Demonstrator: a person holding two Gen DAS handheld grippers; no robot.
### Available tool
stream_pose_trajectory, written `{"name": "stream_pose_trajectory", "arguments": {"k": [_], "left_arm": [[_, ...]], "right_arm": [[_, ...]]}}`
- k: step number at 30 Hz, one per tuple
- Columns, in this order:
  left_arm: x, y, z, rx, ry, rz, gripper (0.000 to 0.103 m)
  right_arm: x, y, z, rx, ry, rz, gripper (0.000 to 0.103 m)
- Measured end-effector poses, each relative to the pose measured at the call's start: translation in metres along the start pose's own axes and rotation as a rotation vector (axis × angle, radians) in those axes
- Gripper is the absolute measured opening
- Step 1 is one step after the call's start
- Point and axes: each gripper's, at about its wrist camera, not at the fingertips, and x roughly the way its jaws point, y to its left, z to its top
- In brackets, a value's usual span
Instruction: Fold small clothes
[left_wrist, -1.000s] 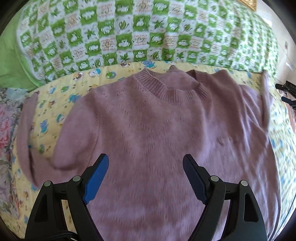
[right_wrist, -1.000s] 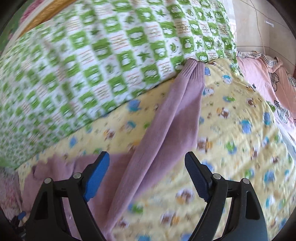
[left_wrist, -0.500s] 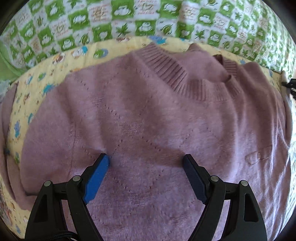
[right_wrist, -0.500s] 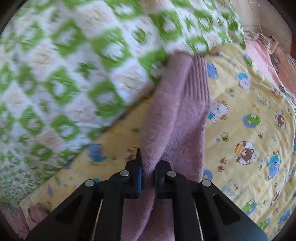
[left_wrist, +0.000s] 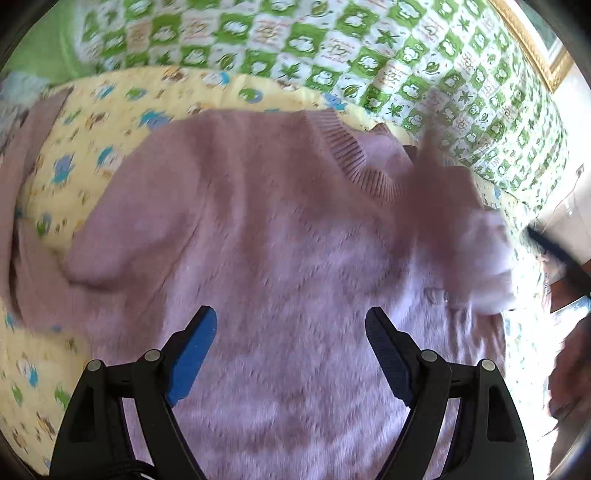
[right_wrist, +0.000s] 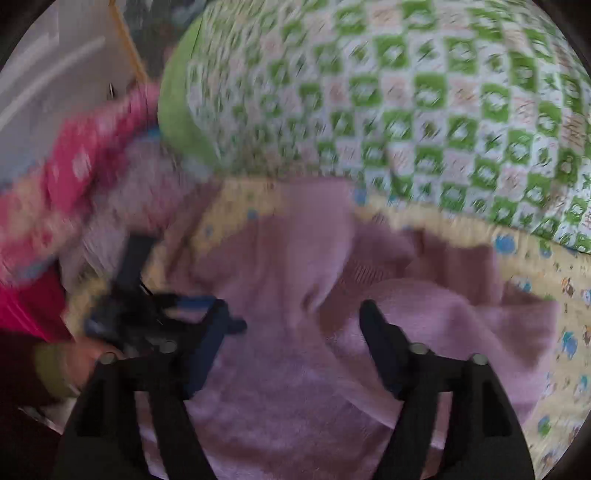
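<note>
Mauve knit, a sweater (left_wrist: 280, 236), lay face up on the yellow sheet (left_wrist: 92, 122), collar toward the green quilt (left_wrist: 369, 48) along the bed's far edge. At the left edge, one sleeve (left_wrist: 22, 206) sprawled out flat, unfolded. The left gripper (left_wrist: 291, 354) hovered over the chest, jaws wide, nothing between them. At the right, the other sleeve (left_wrist: 476, 254) lay blurred across the body: first fold looked done. The right gripper (right_wrist: 291, 343) was opening, empty. Left sleeve and body folds remained.
</note>
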Motion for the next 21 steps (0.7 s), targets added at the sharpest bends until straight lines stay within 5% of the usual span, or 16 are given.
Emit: {"name": "stream_pose_trajectory", "arguments": {"k": [8, 15, 16, 18, 21], "left_arm": [[0.017, 0.014, -0.018, -0.049, 0.088, -0.005, 0.083], [0.058, 0.009, 0.014, -0.099, 0.098, 0.015, 0.081], [0.061, 0.007, 0.018, -0.095, 0.086, 0.025, 0.076], [0.061, 0.002, 0.024, -0.068, 0.053, 0.011, 0.023], [0.038, -0.003, 0.022, -0.06, 0.012, -0.082, 0.008]], "right_arm": [[-0.025, -0.055, -0.031, 0.221, 0.001, -0.076, 0.075], [-0.07, -0.105, -0.048, 0.405, -0.062, -0.204, 0.075], [-0.074, -0.109, -0.051, 0.422, -0.068, -0.213, 0.075], [-0.081, -0.122, -0.056, 0.475, -0.089, -0.24, 0.075], [-0.095, -0.135, -0.056, 0.53, -0.132, -0.274, 0.075]]}}
